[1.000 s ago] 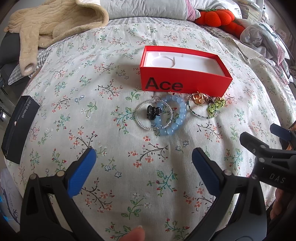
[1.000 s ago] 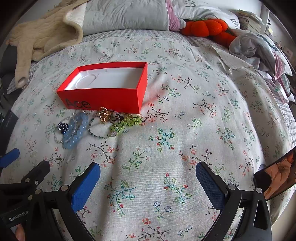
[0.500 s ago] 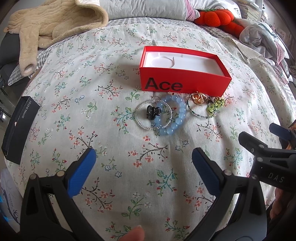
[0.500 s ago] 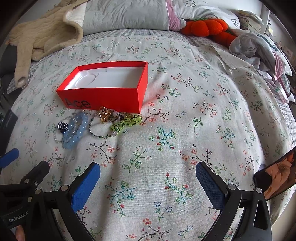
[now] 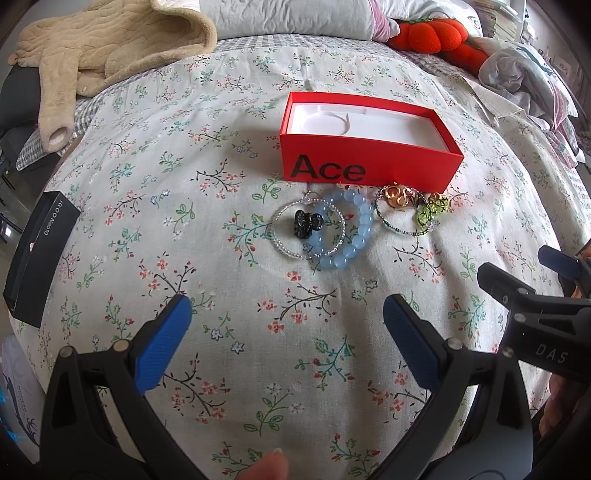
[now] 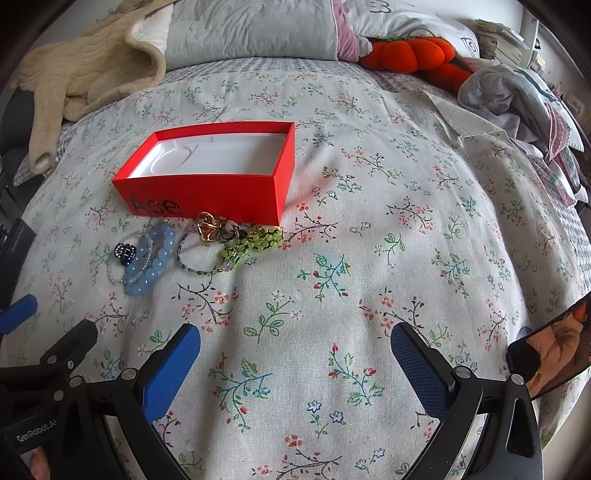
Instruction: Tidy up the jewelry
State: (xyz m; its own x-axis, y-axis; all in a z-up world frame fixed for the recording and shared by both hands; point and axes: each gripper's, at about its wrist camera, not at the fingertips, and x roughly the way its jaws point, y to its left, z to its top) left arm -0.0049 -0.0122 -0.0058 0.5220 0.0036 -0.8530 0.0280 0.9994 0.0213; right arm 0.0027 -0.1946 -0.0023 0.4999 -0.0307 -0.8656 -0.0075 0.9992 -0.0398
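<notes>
While both hand-held grippers gape, jewelry [image 5: 354,225] lies well ahead.

Bracelets [image 5: 343,229] (beaded) lie beside empty red box [image 5: 369,162].

Home bedroom, floral bedspread [image 5: 221,184], pillow [image 6: 251,29], beige fleece garment [image 5: 103,48], plush toy [image 6: 410,53]
</notes>
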